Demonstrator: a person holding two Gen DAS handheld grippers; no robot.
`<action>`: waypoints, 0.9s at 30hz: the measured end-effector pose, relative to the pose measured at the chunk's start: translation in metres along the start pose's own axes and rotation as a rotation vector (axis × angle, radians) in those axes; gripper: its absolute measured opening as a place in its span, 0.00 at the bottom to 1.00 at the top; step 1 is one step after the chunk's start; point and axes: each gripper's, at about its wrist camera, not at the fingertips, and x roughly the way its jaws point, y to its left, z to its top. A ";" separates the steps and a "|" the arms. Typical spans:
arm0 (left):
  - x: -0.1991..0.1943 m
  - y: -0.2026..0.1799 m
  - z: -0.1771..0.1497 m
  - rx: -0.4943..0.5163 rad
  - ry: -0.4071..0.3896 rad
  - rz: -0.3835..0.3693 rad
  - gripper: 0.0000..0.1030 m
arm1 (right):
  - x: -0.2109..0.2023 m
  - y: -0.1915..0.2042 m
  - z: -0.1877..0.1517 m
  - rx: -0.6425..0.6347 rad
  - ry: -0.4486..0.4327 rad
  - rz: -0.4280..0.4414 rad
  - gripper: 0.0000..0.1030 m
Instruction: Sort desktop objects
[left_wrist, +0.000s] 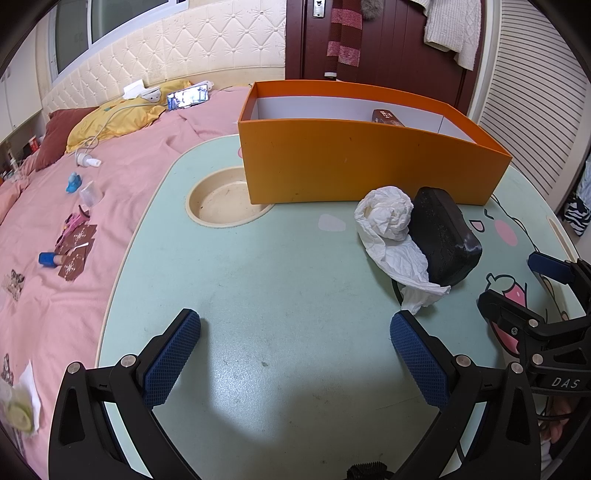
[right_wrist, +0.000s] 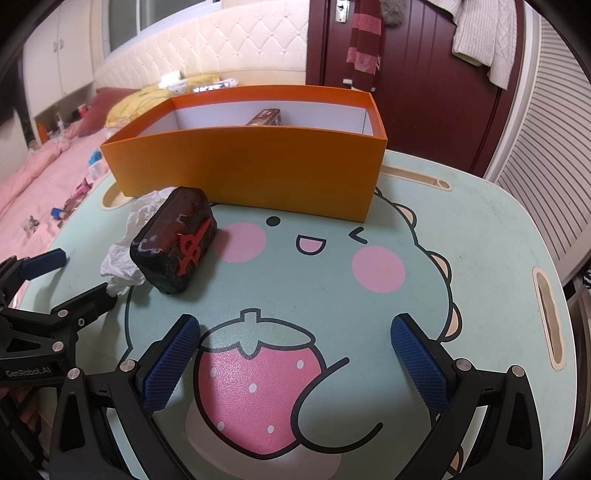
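While both pairs of tongs hover low over the pale green surface (left_wrist: 280, 280), neither grips anything: the left tongs (left_wrist: 295, 345) stand wide apart with bare tabletop between their blue pads, and the right tongs (right_wrist: 295, 345) are spread just as wide above a printed strawberry. Ahead and to the right of the left tongs lies a crumpled white tissue (left_wrist: 388, 229), touching a black case (left_wrist: 445, 236) that rests tilted against it. From the right wrist view, the same case (right_wrist: 175, 242) shows a red emblem on its lid and sits ahead-left of the right tongs, with the tissue (right_wrist: 122, 258) behind and beside it. Beyond both stands an open orange box (left_wrist: 354, 158), its front wall close to the tissue and case; a small brown packet (left_wrist: 386, 117) lies inside it. A round beige recess (left_wrist: 221, 199) sits in the surface just left of the box. Past the surface spreads a pink bed (left_wrist: 122, 177) scattered with small items.
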 end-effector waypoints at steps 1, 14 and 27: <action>0.000 0.000 0.000 0.000 0.000 0.000 1.00 | 0.000 0.000 0.000 0.000 0.000 0.000 1.00; 0.000 0.000 0.000 0.000 0.000 -0.001 1.00 | 0.001 0.001 0.001 0.001 0.002 0.001 1.00; -0.005 0.018 0.000 -0.088 -0.012 0.000 1.00 | -0.015 0.025 0.007 -0.109 -0.025 0.042 0.99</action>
